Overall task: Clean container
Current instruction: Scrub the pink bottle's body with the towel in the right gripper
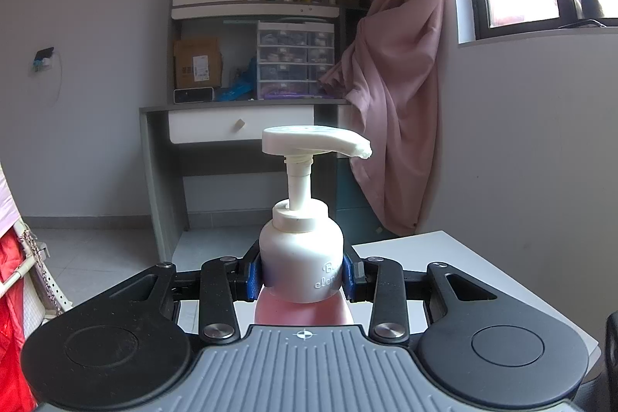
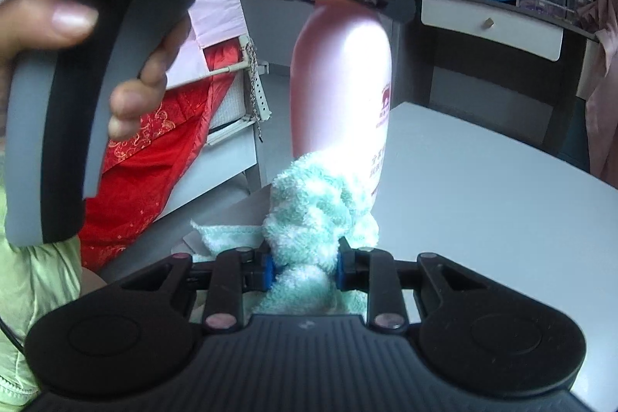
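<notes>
A pink pump bottle (image 1: 301,265) is held upright above the near edge of the white table (image 2: 483,188). Its white upper part is clamped between the blue pads of the left gripper (image 1: 303,275), whose jaws are closed on it just below the pump collar. A bunched green-and-white towel (image 2: 320,215) is pinched in the nearly closed jaws of the right gripper (image 2: 305,271) and is pressed against the lower side of the bottle. The left gripper's handle is wrapped by a hand (image 2: 116,64), seen left of the bottle.
</notes>
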A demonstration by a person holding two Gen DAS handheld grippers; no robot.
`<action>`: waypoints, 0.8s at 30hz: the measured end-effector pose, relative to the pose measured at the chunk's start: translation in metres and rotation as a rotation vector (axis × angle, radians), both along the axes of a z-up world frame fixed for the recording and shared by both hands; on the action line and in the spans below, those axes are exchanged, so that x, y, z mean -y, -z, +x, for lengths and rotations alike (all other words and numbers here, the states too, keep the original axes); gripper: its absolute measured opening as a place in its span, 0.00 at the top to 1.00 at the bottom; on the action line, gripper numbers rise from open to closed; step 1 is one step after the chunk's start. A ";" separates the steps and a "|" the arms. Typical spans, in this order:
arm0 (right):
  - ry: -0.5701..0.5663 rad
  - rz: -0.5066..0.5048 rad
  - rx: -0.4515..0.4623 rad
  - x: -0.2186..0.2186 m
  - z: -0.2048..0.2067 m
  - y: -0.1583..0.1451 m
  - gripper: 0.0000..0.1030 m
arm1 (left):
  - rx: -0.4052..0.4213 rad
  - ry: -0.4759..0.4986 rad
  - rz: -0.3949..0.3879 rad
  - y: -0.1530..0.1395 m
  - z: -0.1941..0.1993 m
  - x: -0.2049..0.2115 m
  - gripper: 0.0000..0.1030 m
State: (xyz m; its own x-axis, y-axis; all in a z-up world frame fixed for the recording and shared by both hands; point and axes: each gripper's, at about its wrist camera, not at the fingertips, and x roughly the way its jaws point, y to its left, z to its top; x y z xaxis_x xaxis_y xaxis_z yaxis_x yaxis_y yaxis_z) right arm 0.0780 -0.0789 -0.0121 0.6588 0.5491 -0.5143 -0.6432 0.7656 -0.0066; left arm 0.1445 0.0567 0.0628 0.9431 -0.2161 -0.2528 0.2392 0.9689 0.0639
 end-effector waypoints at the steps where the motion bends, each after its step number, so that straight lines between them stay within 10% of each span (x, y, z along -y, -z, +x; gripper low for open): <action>1: 0.000 0.005 0.008 0.000 0.012 -0.006 0.73 | 0.000 0.000 0.000 0.000 0.000 0.000 0.63; 12: 0.039 0.076 0.143 0.006 0.001 -0.044 0.73 | -0.001 0.001 -0.001 0.000 0.000 -0.002 0.63; 24: 0.036 0.045 0.081 0.003 0.001 -0.024 0.73 | 0.000 0.004 0.001 0.002 -0.002 -0.004 0.63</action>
State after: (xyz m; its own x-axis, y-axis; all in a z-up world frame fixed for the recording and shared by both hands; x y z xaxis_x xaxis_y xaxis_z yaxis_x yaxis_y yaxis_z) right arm 0.0794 -0.0818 0.0115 0.7171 0.5455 -0.4339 -0.6140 0.7890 -0.0229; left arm 0.1430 0.0605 0.0604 0.9424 -0.2194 -0.2526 0.2427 0.9679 0.0649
